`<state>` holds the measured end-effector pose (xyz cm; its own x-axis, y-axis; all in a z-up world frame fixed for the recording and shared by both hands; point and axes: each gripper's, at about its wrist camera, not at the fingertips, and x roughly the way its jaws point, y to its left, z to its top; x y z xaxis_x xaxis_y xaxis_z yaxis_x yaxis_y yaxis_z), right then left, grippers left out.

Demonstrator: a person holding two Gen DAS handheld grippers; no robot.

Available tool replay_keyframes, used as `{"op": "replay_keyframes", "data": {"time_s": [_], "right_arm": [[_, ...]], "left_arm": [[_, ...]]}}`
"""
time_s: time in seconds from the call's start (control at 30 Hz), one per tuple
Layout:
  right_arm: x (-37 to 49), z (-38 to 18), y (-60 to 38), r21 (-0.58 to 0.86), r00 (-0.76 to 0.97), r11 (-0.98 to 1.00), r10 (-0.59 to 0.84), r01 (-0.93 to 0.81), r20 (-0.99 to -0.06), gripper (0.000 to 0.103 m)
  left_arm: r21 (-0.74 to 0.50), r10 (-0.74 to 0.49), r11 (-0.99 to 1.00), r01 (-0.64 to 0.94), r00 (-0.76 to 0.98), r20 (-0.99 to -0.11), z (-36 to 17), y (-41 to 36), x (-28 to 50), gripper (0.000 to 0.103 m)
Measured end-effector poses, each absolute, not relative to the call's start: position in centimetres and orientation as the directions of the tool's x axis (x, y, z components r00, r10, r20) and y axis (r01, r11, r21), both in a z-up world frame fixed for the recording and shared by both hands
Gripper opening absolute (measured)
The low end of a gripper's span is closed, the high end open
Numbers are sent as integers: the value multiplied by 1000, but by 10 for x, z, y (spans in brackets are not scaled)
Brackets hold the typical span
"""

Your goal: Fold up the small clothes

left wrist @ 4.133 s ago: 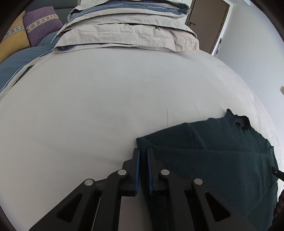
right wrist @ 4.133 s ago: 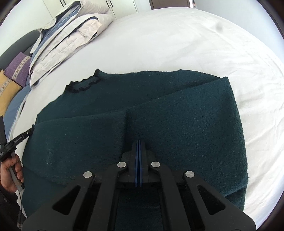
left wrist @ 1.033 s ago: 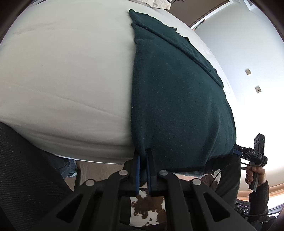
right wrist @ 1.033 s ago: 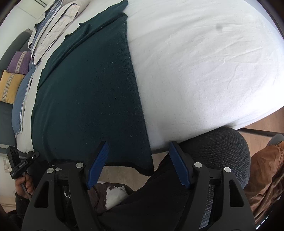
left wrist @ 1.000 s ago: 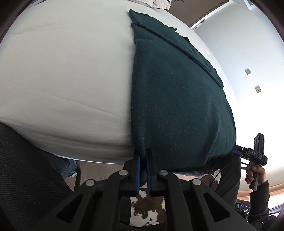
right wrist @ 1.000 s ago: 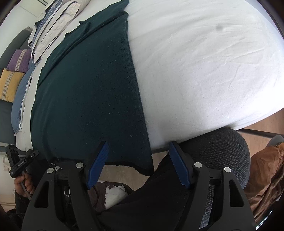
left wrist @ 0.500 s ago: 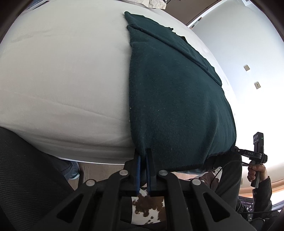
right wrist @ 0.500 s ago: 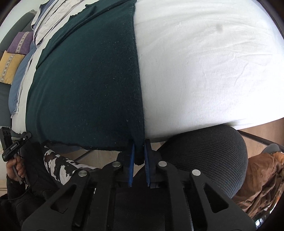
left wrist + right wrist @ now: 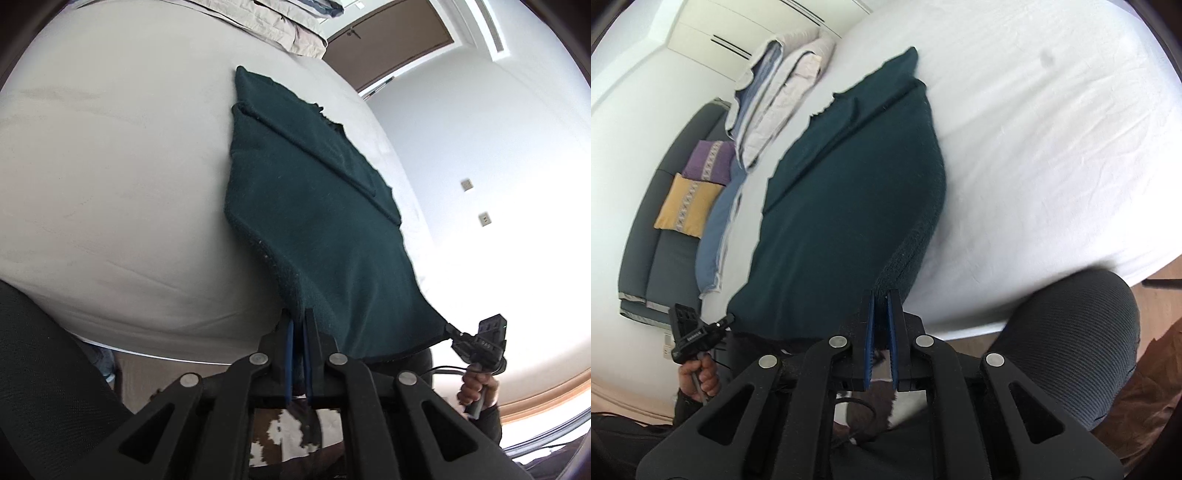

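A dark green sweater (image 9: 317,206) lies on the white bed (image 9: 110,166), its sleeves folded over its back and its hem end raised off the mattress. My left gripper (image 9: 297,317) is shut on the sweater's left hem corner. My right gripper (image 9: 881,295) is shut on the right hem corner of the sweater (image 9: 849,192). Each gripper also shows in the other's view, the right gripper (image 9: 452,328) at the lower right and the left gripper (image 9: 729,317) at the lower left. The hem stretches between them above the bed's near edge.
Folded bedding (image 9: 783,88) is stacked at the head of the bed (image 9: 1052,129). A grey sofa with purple and yellow cushions (image 9: 690,192) stands beyond it. A black mesh chair (image 9: 1071,332) sits by the bed's near edge. A brown door (image 9: 388,40) is behind the bed.
Both grippers have lifted the hem corners up off the bed edge. The right gripper was open a second ago and closed on its corner.
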<state>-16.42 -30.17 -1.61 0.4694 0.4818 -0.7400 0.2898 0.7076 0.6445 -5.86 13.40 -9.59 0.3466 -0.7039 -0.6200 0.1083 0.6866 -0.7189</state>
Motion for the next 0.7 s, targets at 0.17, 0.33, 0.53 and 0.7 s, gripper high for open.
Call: {"op": "replay_keyframes", "data": {"time_s": [0.17,0.33,0.53,0.7], "right_arm": [[-142,7,-291,712,560,657,503,248,-658,6],[-95,23,-306,755,623,611,501,237,-601,6],[-39,33,-340,767,670,599,473,231,-571,6],[1,22,-368,782,704,570,448,252,-552,6]], "left_arm": [[-810,-766,580,82,394,-508,-80,142,-47,4],[-870,-793,488,61,446,-414,-68,145,-21,4],[-904,-803,425,52,482,-350,-56,145,16,4],[-920,-800,390,36,508,-319,-54,147,51,4]]}}
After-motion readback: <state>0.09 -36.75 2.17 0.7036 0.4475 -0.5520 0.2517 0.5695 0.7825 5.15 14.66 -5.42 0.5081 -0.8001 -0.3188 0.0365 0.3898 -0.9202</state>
